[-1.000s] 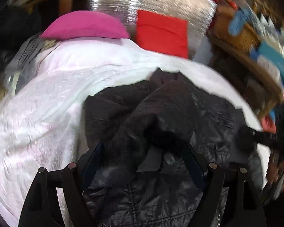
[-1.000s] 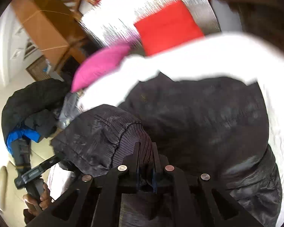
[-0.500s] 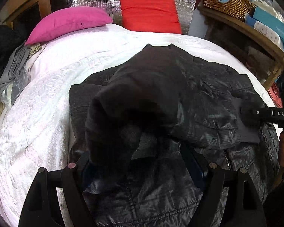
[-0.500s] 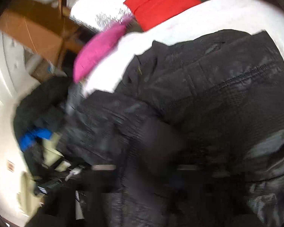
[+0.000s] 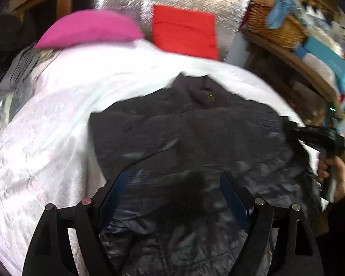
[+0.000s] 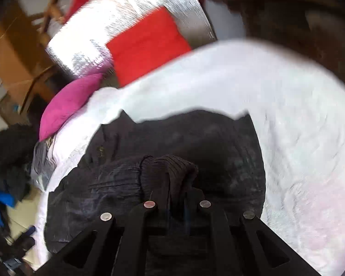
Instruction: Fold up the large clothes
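A large black padded jacket (image 5: 195, 133) lies spread on a white bedspread (image 5: 46, 138), collar toward the pillows. My left gripper (image 5: 172, 184) is open, its jaws wide apart just above the jacket's lower part. My right gripper (image 6: 177, 193) is shut on the ribbed cuff of a jacket sleeve (image 6: 168, 170) and holds it over the jacket's body (image 6: 207, 138). The right gripper and the hand holding it also show in the left wrist view (image 5: 319, 135), at the jacket's right edge.
A pink pillow (image 5: 89, 27) and a red pillow (image 5: 184, 32) lie at the bed's head against silver foil. A wooden shelf with a wicker basket (image 5: 276, 27) stands on the right. A pile of dark clothes (image 6: 4, 156) lies left of the bed.
The sleeve that draped across my left gripper's view has been carried off it, and the jacket now lies flatter. My right gripper stays shut on the cuff and has swung over the jacket.
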`<move>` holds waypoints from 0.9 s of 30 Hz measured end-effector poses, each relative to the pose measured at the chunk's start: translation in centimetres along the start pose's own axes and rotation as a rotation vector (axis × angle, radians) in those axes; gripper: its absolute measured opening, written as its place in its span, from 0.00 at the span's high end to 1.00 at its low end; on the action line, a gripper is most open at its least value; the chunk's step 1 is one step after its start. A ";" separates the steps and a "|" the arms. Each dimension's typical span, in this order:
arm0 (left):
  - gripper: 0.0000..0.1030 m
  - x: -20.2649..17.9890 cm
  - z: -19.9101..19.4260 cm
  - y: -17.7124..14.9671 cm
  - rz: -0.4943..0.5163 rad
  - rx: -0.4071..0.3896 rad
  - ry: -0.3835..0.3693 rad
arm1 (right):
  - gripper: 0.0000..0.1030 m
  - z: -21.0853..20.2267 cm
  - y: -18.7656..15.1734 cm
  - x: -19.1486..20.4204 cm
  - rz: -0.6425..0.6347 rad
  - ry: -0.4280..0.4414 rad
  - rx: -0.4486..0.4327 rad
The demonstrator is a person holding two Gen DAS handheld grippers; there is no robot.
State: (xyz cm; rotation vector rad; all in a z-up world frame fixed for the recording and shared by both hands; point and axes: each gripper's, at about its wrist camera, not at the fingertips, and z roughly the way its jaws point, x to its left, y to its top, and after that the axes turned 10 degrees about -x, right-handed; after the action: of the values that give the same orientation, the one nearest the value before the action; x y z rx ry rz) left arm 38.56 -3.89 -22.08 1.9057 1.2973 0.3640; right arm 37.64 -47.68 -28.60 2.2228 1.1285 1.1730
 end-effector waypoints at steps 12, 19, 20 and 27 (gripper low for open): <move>0.13 -2.3 5.0 -1.1 0.065 0.111 0.149 | 0.24 -1.6 0.9 -1.8 0.099 0.182 -0.025; 0.12 -5.0 6.1 -1.8 0.206 0.107 0.191 | 0.91 -1.7 -0.1 1.6 -0.134 0.016 0.022; 0.12 -5.1 6.2 -1.8 0.207 0.108 0.188 | 0.91 -2.9 0.1 2.2 -0.154 0.009 -0.019; 0.11 -4.5 5.3 -1.2 0.201 0.094 0.175 | 0.91 -1.0 -0.3 0.1 -0.124 -0.093 0.043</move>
State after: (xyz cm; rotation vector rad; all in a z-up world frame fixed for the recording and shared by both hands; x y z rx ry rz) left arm 39.04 -9.99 -25.59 2.1301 1.2554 0.5929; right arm 36.71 -47.45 -28.12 2.1806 1.2448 0.9934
